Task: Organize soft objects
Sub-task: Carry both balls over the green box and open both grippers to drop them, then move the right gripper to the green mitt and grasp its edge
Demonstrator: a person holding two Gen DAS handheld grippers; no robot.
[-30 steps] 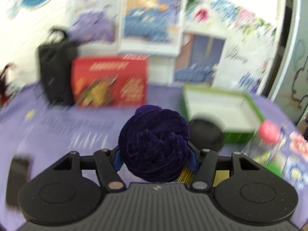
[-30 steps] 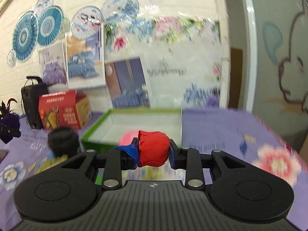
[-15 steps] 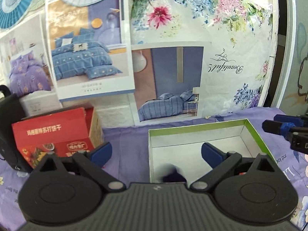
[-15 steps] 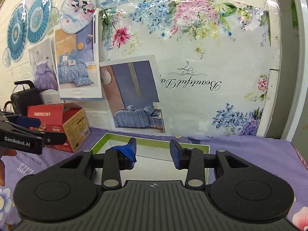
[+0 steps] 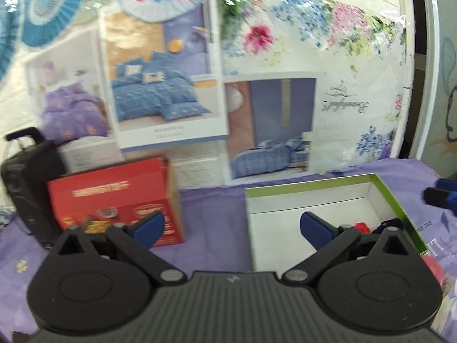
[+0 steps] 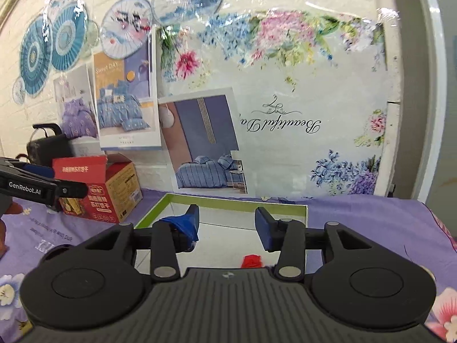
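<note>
Red soft object (image 6: 251,260) lies in the green-rimmed box (image 6: 237,201) below the right gripper (image 6: 227,224) (spread apart, empty); left gripper (image 5: 231,225) also gapes

Your left gripper (image 5: 231,225) is matte black with a ribbed centre plate, round discs at 4 and 8 o'clock, silver pivot screws and blue finger pads (image 5: 150,224). Your right gripper (image 6: 227,223) matches it, with blue fabric bunched on its 10 o'clock pad. White "GenRobot.AI" lettering marks the left gripper's side.
</note>
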